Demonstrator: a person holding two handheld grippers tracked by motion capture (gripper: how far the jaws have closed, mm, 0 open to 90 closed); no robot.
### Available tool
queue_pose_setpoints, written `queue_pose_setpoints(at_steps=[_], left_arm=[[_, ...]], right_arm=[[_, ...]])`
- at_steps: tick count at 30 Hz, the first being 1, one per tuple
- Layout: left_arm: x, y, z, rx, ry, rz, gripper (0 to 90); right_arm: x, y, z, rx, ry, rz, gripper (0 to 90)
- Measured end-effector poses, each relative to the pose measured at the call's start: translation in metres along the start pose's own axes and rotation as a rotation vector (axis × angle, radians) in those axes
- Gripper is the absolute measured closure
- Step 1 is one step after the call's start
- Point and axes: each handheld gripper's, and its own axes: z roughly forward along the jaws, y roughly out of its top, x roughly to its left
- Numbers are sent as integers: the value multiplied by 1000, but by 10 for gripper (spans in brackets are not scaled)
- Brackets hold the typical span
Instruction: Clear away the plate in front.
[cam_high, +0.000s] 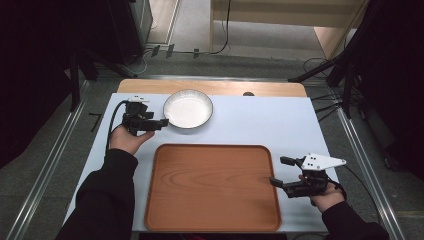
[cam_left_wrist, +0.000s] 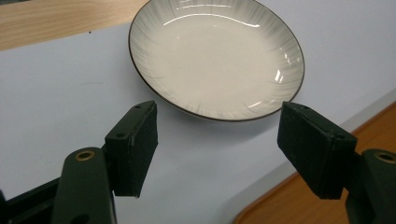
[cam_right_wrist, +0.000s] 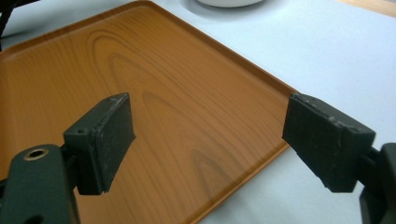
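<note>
A white shallow plate (cam_high: 188, 108) with a dark rim sits empty at the back of the table. My left gripper (cam_high: 162, 121) is just left of it, open, its jaws pointing at the plate's near-left rim without touching it. In the left gripper view the plate (cam_left_wrist: 215, 56) lies just beyond the left gripper (cam_left_wrist: 219, 116), with nothing between the jaws. An empty brown wooden tray (cam_high: 212, 187) takes up the front middle. My right gripper (cam_high: 277, 171) hovers open at the tray's right edge. In the right gripper view the right gripper (cam_right_wrist: 210, 107) frames the tray (cam_right_wrist: 140, 70).
A pale sheet (cam_high: 265, 120) covers the table, with a strip of bare wood (cam_high: 225, 87) along the far edge. Metal rails run down both sides of the table. A corner of the tray (cam_left_wrist: 280, 205) lies near the left gripper.
</note>
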Motion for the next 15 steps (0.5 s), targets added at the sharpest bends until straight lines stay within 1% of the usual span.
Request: queue_pose_setpoints(at_steps=[1, 2, 4, 5, 6, 7, 8, 9, 10, 11, 12, 13, 14, 15], left_arm=[[1, 1, 3, -2, -3, -6, 282], [1, 4, 8, 3, 15, -6, 273], [2, 4, 10, 2, 15, -3, 270], [2, 5, 12, -10, 13, -20, 266], [5, 7, 17, -3, 21, -37, 266], [5, 7, 17, -3, 21, -37, 273], [6, 8, 19, -4, 29, -34, 287], [6, 10, 22, -4, 38, -40, 287], [8, 12, 24, -1, 43, -46, 310], [9, 14, 26, -1, 51, -52, 310], [10, 15, 28, -14, 60, -54, 324], [10, 17, 29, -15, 68, -61, 344], [11, 21, 34, -7, 92, -66, 400], [11, 21, 34, -7, 92, -66, 444]], right_arm=[[0, 0, 0, 3, 1, 2, 173], [0, 0, 0, 4, 2, 2, 174], [0, 0, 0, 4, 1, 2, 174], [0, 0, -1, 4, 0, 2, 174], [1, 0, -1, 2, 1, 3, 174], [1, 0, -1, 2, 1, 3, 174], [0, -1, -1, 1, -1, 2, 174], [0, -1, -1, 1, -1, 2, 174], [0, -1, -1, 1, 0, 3, 174], [0, -1, -1, 1, 0, 3, 174], [0, -1, -1, 1, 1, -1, 174], [0, -1, -1, -1, 1, 0, 174], [1, -1, -2, 2, 4, 5, 174], [1, -1, -2, 2, 4, 5, 174]])
